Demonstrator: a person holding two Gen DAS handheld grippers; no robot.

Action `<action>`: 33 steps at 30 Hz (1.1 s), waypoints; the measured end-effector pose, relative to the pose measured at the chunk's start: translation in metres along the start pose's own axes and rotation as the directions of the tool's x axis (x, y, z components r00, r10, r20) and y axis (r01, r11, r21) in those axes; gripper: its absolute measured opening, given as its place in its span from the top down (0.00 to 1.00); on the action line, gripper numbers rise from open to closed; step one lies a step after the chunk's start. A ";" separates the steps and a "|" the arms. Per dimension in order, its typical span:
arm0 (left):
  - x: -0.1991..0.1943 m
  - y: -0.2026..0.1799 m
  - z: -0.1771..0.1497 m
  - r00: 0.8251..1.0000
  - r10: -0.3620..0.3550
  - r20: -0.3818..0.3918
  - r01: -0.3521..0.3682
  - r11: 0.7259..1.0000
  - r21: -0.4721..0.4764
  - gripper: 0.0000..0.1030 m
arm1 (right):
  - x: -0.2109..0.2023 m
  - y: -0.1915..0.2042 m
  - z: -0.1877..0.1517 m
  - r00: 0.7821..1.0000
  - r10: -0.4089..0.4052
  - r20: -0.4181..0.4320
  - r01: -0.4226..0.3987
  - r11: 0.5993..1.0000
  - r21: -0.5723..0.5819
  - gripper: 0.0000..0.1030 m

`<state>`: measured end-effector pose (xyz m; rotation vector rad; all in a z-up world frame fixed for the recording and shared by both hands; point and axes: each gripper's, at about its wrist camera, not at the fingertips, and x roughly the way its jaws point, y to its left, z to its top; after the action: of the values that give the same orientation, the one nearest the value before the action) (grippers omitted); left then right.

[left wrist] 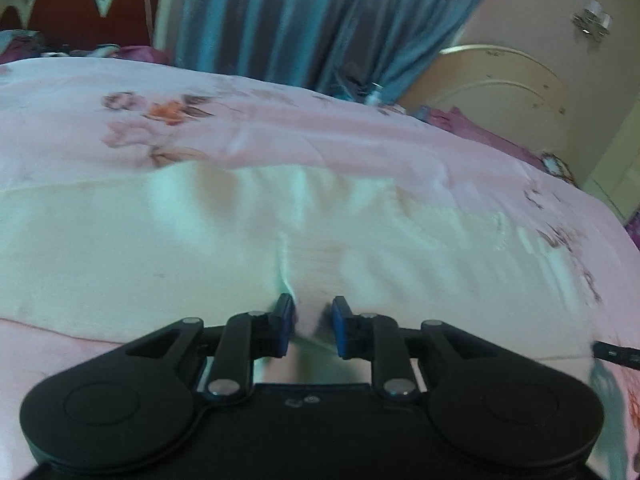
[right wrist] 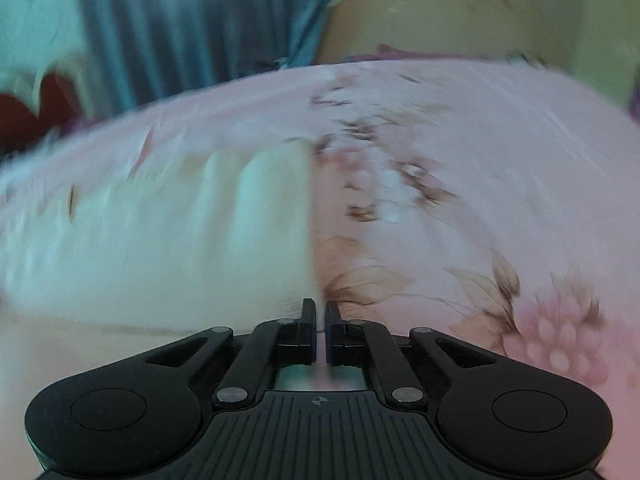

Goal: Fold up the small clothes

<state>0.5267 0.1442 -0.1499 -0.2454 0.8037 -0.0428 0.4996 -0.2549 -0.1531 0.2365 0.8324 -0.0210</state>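
Pink floral bedspread (left wrist: pixel 280 120) under teal curtains (left wrist: pixel 280 8); pale cream cloth garment (left wrist: pixel 200 232) spread flat upon it, probably for folding. Left gripper (left wrist: pixel 313 322) partly parted, straddling a raised crease. Right gripper (right wrist: pixel 321 312) nearly closed at the garment's straight edge, apparently pinching it; left view shows only its tip.

Soft white cloth garment (left wrist: pixel 208 232), matt and lightly creased, lying on smooth pink floral bedsheet (left wrist: pixel 320 128) of thin woven fabric. Matt black plastic on left claw (left wrist: pixel 313 320) and right claw (right wrist: pixel 321 320), with blue rubbery pads (left wrist: pixel 286 320) and dull metal rivets (left wrist: pixel 223 387). Faintly sheeny grey-blue curtain (left wrist: pixel 280 16).
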 end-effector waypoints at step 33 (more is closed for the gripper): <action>0.036 -0.001 0.019 0.997 0.026 0.079 -0.025 1.000 -0.018 0.93 | 0.105 -0.024 0.092 0.981 0.195 0.026 -0.196 0.969 0.153 0.96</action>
<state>0.5651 0.1419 -0.1625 -0.2512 0.7287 -0.0027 0.6347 -0.2908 -0.1753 0.4638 0.7944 0.0984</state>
